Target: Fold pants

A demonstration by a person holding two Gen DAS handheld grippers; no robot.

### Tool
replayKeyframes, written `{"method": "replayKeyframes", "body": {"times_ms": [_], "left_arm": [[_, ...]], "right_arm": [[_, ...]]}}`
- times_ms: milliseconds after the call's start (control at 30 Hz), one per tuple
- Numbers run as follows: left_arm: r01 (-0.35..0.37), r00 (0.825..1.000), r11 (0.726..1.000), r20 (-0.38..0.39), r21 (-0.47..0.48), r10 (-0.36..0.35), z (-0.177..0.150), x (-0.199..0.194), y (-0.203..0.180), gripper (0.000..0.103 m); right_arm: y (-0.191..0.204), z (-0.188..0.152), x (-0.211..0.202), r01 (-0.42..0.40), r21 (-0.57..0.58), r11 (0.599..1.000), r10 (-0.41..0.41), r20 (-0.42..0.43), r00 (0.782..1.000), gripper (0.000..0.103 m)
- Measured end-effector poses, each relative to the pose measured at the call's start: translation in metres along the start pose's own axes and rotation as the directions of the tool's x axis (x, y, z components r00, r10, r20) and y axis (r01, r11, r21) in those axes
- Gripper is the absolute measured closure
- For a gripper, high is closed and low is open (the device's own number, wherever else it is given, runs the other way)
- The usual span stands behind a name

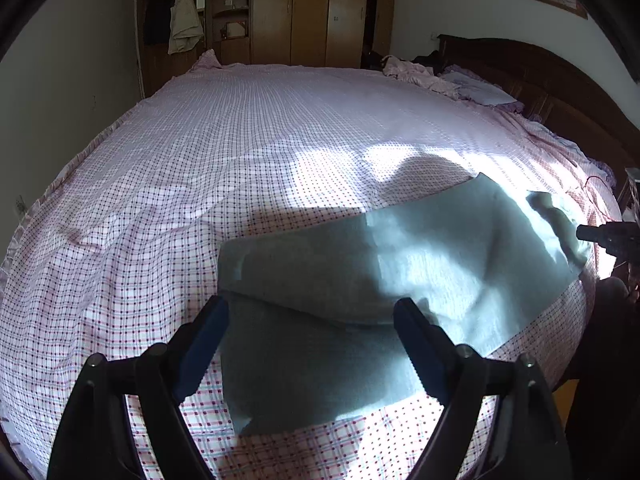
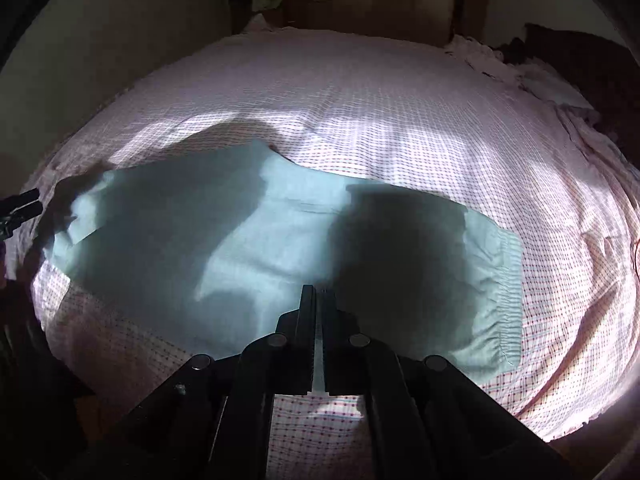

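The pants (image 1: 400,264) are a pale teal-green garment of soft, matte woven cloth, spread lengthwise across the near side of the bed (image 1: 240,140). In the right wrist view the pants (image 2: 280,232) show a gathered elastic waistband at the right end, finely puckered along its edge, while the leg ends lie toward the left. In the left wrist view the near leg portion is doubled over, forming a thick rounded fold line running between the two fingers. Hard-edged patches of sunlight and deep shadow cross the fabric, so some areas look almost white and others dark grey-green.

The bed is covered with a checked sheet (image 2: 400,120), white with thin pink, red and blue lines and small dots, lightly creased. A rumpled pink cloth (image 1: 416,74) and a pillow (image 1: 476,90) lie at the far corner by the dark wooden headboard (image 1: 540,80). Wooden wardrobes (image 1: 308,12) stand behind, smooth and brown.

The left gripper (image 1: 312,316) has its black fingers spread wide above the folded leg, with nothing pinched between them. The right gripper (image 2: 316,300) has its fingers pressed together over the middle of the pants; whether cloth is caught between them cannot be told.
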State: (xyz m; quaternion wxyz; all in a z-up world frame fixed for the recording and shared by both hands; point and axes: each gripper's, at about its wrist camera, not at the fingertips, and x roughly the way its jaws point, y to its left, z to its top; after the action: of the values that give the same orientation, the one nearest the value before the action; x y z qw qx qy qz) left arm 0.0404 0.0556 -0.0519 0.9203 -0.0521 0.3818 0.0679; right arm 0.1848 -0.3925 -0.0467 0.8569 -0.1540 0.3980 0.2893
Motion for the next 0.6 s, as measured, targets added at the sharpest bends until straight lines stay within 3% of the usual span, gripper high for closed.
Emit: {"method": "replayKeyframes", "body": {"times_ms": [133, 600], "left_arm": [[0.004, 1.000, 0.999, -0.024, -0.037, -0.004, -0.003, 0.005, 0.007, 0.015], [0.002, 0.999, 0.999, -0.042, -0.048, -0.004, -0.007, 0.007, 0.010, 0.015]], "right_arm": [[0.031, 0.001, 0.012, -0.019, -0.089, 0.996, 0.017, -0.024, 1.000, 0.103], [0.063, 0.006, 0.008, -0.083, -0.120, 0.989, 0.088, 0.034, 0.996, 0.103]]}}
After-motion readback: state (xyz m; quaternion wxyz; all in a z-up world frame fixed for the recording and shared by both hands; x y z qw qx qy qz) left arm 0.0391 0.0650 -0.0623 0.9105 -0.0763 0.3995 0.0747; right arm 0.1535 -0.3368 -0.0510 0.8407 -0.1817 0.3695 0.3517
